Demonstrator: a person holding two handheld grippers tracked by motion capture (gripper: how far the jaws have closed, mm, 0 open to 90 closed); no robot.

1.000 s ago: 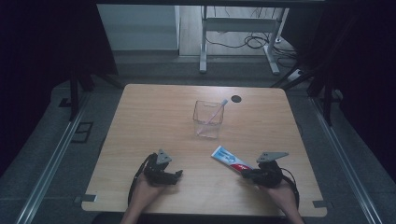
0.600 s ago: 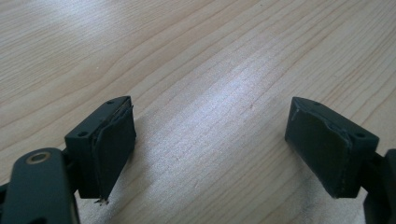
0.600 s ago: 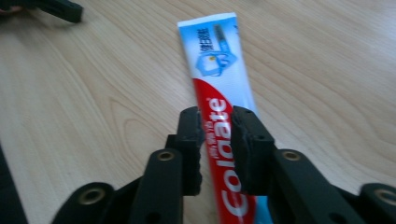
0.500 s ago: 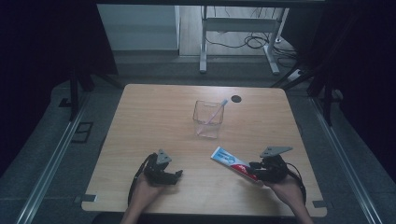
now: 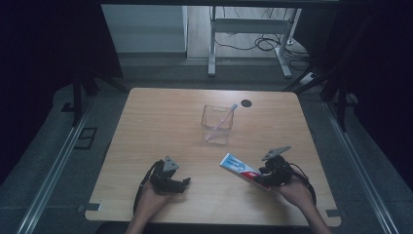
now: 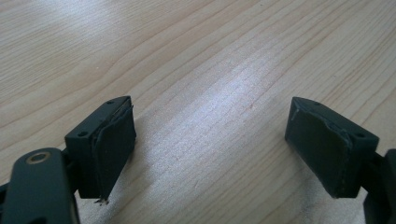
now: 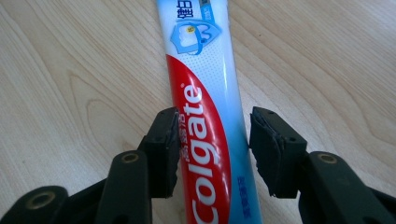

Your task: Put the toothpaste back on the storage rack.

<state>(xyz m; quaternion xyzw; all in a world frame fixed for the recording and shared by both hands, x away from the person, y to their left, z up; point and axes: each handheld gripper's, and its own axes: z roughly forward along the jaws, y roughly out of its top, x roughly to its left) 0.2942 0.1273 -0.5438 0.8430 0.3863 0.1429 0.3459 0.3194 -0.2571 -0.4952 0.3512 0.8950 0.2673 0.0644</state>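
R claw (image 7: 212, 144) has just been spreading, straddling the toothpaste tube (image 7: 205, 116), which lies flat on counter (image 5: 160, 122) at 5 o'clock of cup (image 5: 215, 126). Risk: pads snag tube on retreat. L claw (image 6: 210, 149) spread, empty.

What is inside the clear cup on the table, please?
The clear cup holds one toothbrush leaning against its rim, head up. Nothing else shows through the walls; the cup's floor is too dim to tell.

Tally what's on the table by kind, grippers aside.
Toothpaste tube: 1
Clear cup: 1
Toothbrush, standing in the cup: 1
Total: 3
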